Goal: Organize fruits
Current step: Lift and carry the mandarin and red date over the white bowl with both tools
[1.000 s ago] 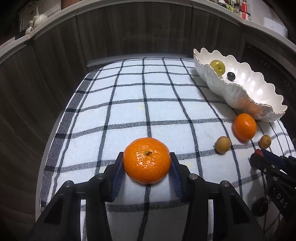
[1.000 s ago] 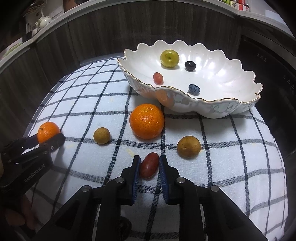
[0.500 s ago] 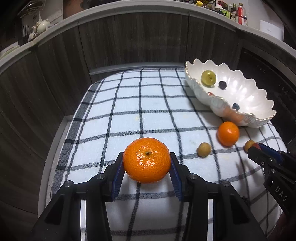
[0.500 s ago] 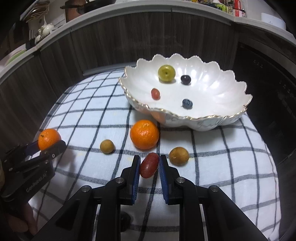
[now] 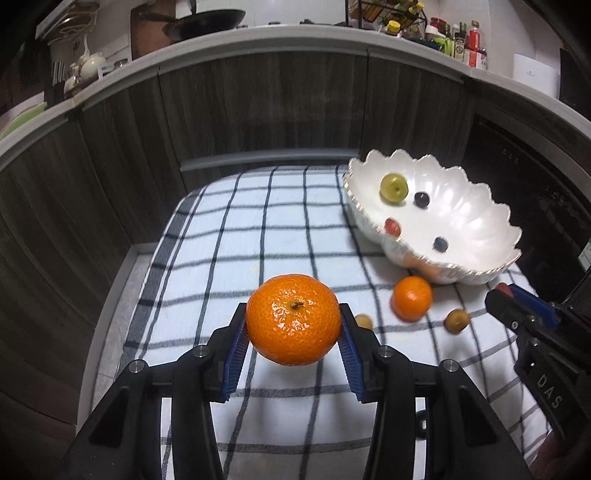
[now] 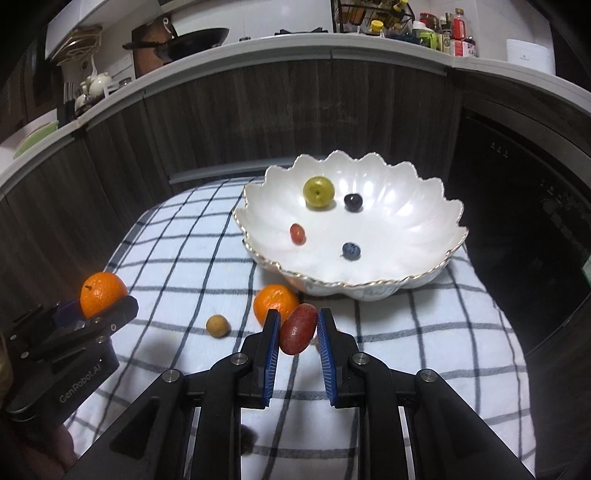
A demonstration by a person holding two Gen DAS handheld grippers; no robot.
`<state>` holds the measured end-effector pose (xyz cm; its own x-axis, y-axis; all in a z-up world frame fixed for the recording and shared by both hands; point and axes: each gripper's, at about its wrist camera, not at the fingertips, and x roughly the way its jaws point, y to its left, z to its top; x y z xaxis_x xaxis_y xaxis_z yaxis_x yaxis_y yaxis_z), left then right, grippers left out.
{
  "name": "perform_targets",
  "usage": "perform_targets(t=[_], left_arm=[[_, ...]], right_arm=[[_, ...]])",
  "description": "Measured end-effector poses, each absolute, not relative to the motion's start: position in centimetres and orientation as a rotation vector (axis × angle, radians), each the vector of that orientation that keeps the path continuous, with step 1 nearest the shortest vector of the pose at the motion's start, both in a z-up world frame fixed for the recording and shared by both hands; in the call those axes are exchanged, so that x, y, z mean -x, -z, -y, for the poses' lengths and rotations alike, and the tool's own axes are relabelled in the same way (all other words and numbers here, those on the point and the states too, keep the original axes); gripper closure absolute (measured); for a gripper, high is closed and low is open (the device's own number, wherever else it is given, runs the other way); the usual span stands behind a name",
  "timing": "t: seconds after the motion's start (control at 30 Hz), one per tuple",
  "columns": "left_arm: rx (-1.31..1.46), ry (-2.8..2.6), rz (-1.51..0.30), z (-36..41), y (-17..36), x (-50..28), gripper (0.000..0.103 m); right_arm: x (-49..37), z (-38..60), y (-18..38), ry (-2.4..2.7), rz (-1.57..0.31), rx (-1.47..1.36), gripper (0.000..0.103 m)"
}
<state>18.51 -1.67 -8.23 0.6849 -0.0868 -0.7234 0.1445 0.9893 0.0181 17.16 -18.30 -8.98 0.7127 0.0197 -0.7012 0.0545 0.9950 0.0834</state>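
Observation:
My left gripper (image 5: 293,325) is shut on a large orange mandarin (image 5: 293,319) and holds it above the checked cloth (image 5: 240,236). My right gripper (image 6: 295,328) is shut on a dark red oval fruit (image 6: 298,328), lifted above the cloth in front of the white scalloped bowl (image 6: 406,221). The bowl holds a green fruit (image 6: 318,192), a dark berry (image 6: 352,202), a small red fruit (image 6: 297,233) and a blueberry (image 6: 351,250). A second mandarin (image 6: 275,302) and a small tan fruit (image 6: 218,325) lie on the cloth. Another tan fruit (image 5: 457,321) shows in the left wrist view.
The cloth covers a small table (image 5: 110,306) in front of dark wood cabinets (image 5: 258,103). A black appliance (image 6: 517,221) stands to the right. A counter with bottles (image 6: 443,33) and a pan (image 6: 192,37) runs behind.
Both grippers have risen from the cloth with their fruits. The bowl and the loose fruits now look smaller and farther below.

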Motion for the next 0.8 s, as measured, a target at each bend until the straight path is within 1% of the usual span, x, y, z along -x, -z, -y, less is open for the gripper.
perform_targets(t=[0.3,0.8], left_arm=[[-0.084,0.135,-0.761,3.6,5.5,-18.7,0.058],[-0.092,0.189,-0.73,7.2,3.1,-20.5,0.058]], right_arm=[[-17.2,20.5,6.5,0.045,-0.733,-0.121,0.081],[-18.8,24.2,3.6,0.09,-0.686,-0.124,0.081]])
